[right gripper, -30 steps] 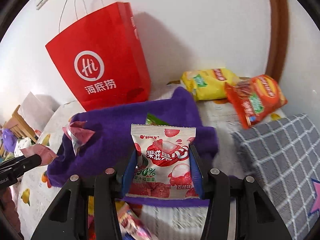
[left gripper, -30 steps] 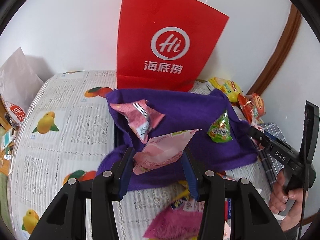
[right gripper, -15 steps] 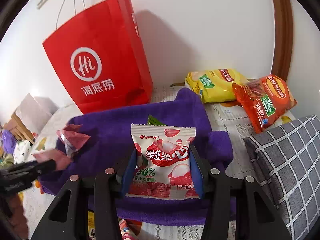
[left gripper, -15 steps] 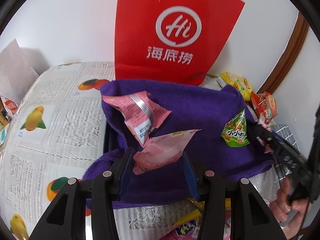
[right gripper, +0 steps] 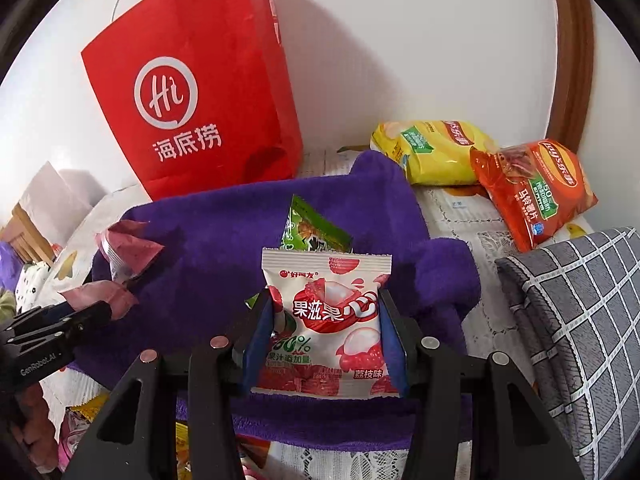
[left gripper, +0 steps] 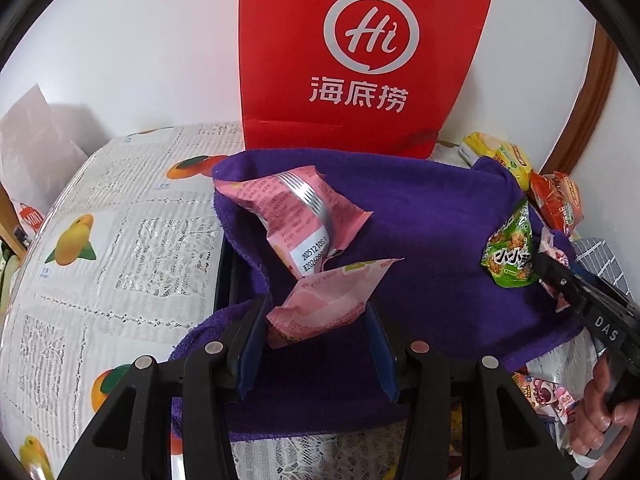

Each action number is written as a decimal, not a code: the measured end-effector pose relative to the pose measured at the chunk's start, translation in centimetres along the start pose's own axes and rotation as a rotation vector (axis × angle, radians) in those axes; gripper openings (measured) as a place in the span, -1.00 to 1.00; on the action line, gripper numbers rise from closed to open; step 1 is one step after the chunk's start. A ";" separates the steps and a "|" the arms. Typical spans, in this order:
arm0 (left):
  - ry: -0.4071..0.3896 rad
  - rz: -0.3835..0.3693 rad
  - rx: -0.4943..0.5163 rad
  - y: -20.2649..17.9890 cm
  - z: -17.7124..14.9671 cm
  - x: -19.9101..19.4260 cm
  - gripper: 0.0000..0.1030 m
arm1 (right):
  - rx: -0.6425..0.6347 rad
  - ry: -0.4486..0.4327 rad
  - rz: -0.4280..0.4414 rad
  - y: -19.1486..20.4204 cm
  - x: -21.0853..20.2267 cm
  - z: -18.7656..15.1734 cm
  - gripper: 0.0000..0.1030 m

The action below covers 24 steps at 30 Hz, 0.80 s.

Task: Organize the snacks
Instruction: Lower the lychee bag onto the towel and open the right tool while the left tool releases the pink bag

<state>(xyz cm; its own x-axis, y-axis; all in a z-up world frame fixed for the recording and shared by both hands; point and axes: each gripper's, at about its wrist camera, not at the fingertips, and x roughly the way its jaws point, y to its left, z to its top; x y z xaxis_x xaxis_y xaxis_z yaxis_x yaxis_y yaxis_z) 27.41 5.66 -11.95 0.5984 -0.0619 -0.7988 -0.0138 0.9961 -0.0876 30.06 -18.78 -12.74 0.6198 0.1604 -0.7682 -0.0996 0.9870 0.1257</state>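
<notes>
A red paper bag (left gripper: 360, 60) stands against the wall at top centre, with a purple towel (left gripper: 432, 240) draped over a box just below it. In mid-frame the left tool (left gripper: 318, 344) is clamped on a pink snack packet (left gripper: 332, 300) above the towel; the right tool (right gripper: 326, 340) is closed around a lychee candy packet (right gripper: 324, 320). A green packet (right gripper: 308, 228) sits behind it.
</notes>
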 end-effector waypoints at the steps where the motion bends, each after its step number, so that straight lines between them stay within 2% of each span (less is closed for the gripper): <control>1: -0.002 0.002 0.007 -0.1 0.0 0.0 -0.08 | -0.001 0.002 -0.001 0.0 0.1 0.0 -0.03; 5: -0.023 0.082 0.059 -0.6 -0.3 -0.1 -0.08 | -0.012 0.010 -0.027 0.1 0.5 -0.5 -0.03; 9: -0.015 0.060 0.049 -0.4 -0.3 0.0 -0.08 | -0.020 0.031 -0.040 0.2 1.2 -0.9 -0.03; 20: -0.025 0.080 0.072 -0.5 -0.8 0.2 -0.06 | 0.014 0.052 -0.027 -0.8 1.6 -1.0 0.00; 24: -0.007 0.056 0.032 0.0 -0.8 0.5 -0.01 | 0.023 0.052 -0.026 -1.1 1.7 -1.2 0.01</control>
<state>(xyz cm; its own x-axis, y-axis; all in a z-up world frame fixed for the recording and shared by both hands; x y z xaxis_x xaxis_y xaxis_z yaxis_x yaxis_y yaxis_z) 27.06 5.56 -12.79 0.6029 -0.0055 -0.7978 -0.0222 0.9995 -0.0237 30.29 -19.59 -14.89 0.5808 0.1351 -0.8028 -0.0660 0.9907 0.1190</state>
